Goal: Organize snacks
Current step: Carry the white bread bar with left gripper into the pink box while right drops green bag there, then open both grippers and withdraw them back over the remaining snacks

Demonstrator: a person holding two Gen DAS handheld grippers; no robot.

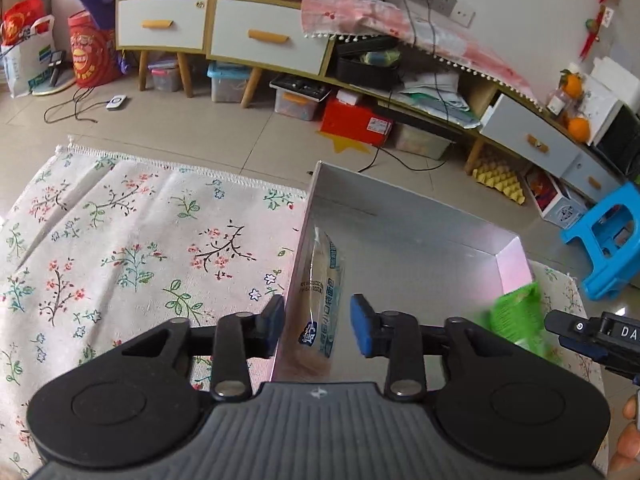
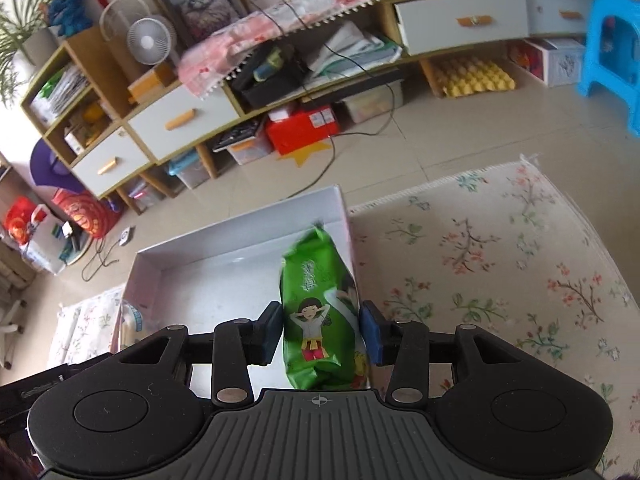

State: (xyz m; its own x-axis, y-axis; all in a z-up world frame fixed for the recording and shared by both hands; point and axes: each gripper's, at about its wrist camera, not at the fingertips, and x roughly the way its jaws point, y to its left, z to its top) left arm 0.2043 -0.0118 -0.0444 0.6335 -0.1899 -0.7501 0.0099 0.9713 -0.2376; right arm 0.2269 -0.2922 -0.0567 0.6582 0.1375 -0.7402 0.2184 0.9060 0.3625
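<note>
Both tools apart: left tool (image 1: 317,326) around blue-lettered clear packet (image 1: 320,300), right tool (image 2: 320,334) around green packet (image 2: 318,312).

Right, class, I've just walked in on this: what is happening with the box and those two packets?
A person is sorting snacks into a white box on a floral cloth, with a handheld gripper in each hand. The left gripper has a clear bread packet loose between its jaws at the box's wall. The right gripper straddles a green snack packet at the opposite wall, pads just clear of it.
</note>
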